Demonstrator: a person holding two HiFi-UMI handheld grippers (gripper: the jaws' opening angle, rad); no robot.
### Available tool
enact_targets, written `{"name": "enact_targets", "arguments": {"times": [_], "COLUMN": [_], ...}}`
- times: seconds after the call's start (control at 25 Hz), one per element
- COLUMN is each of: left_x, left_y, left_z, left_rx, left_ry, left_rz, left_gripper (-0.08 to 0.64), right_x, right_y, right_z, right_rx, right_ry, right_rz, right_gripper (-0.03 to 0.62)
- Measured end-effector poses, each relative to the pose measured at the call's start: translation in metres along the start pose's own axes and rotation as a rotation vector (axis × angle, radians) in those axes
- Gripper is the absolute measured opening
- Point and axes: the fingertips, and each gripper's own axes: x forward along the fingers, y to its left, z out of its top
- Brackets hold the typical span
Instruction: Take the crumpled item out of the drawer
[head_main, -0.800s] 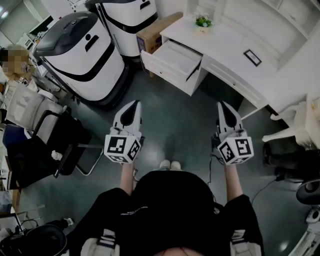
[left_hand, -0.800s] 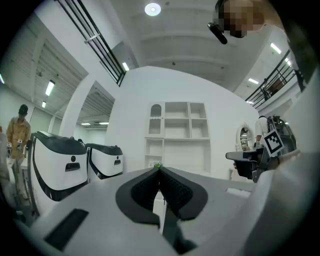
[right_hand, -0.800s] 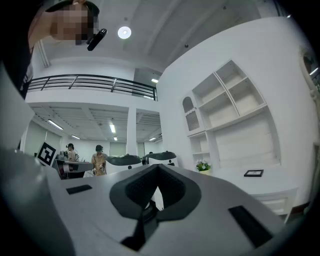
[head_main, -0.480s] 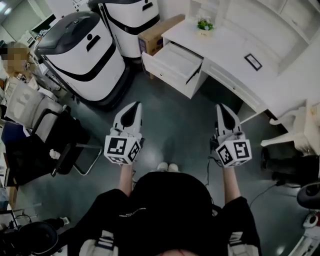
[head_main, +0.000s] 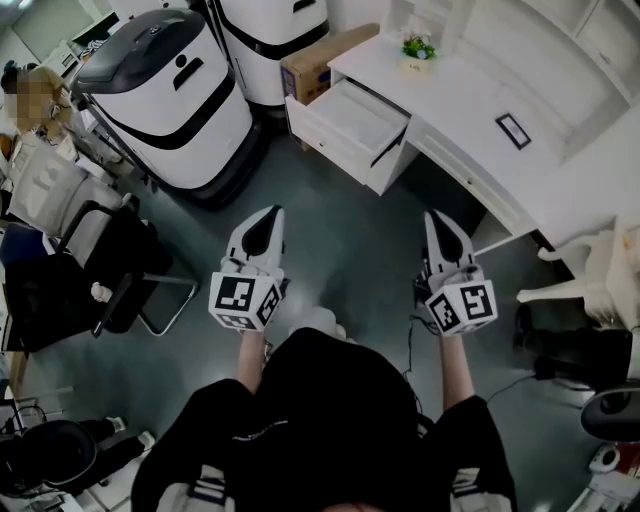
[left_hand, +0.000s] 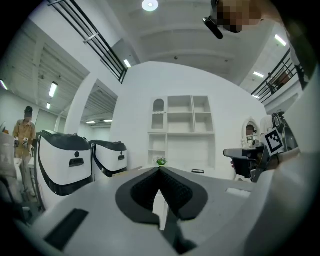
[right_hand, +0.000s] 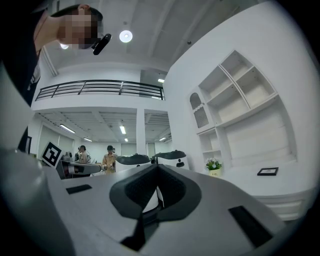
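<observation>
The white drawer stands pulled open from the white desk, far ahead of both grippers. Its inside looks plain white, and I cannot make out a crumpled item in it. My left gripper is held over the grey floor with its jaws together and nothing between them. My right gripper is level with it to the right, also shut and holding nothing. In the left gripper view the shut left gripper points at the desk and shelves. In the right gripper view the shut right gripper does too.
Two large white and black machines stand left of the drawer, with a cardboard box wedged beside it. A small potted plant and a picture frame sit on the desk. A black chair is at left, a white chair at right.
The person has stepped forward, so the desk and drawer sit slightly nearer. Both grippers stay shut and keep their spacing; the right one has drifted slightly left.
</observation>
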Motion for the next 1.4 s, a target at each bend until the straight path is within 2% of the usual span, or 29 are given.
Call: {"name": "enact_targets", "arguments": {"times": [0.36,0.56,1.0,1.2,1.4], "left_x": [0.046,0.093,0.208,0.243,0.268], "left_y": [0.016,0.039,0.091,0.103,0.111], "left_z": [-0.011,-0.014,-0.02,-0.039,-0.058], "left_rx": [-0.006,-0.017,-0.042,-0.061,-0.084], "left_ry": [0.032,0.035,0.059,0.098,0.139], "left_rz": [0.018,0.015,-0.044,-0.094,-0.103], "left_gripper": [-0.002,-0.002,-0.002,-0.002,-0.003], "right_x": [0.041,0.08,0.186,0.219,0.24], "right_y": [-0.041,-0.067,-0.113,-0.125,-0.138], "right_z": [-0.017,-0.026,-0.048,-0.063,-0.078], "right_rx": [0.035,0.038,0.034,0.058,0.058], "right_ry": [0.03,0.042,0.117,0.155,0.181], "right_rz": [-0.006,-0.019,-0.049,-0.043,-0.053], "right_gripper": [-0.009,-0.009,-0.009,-0.009,-0.009]}}
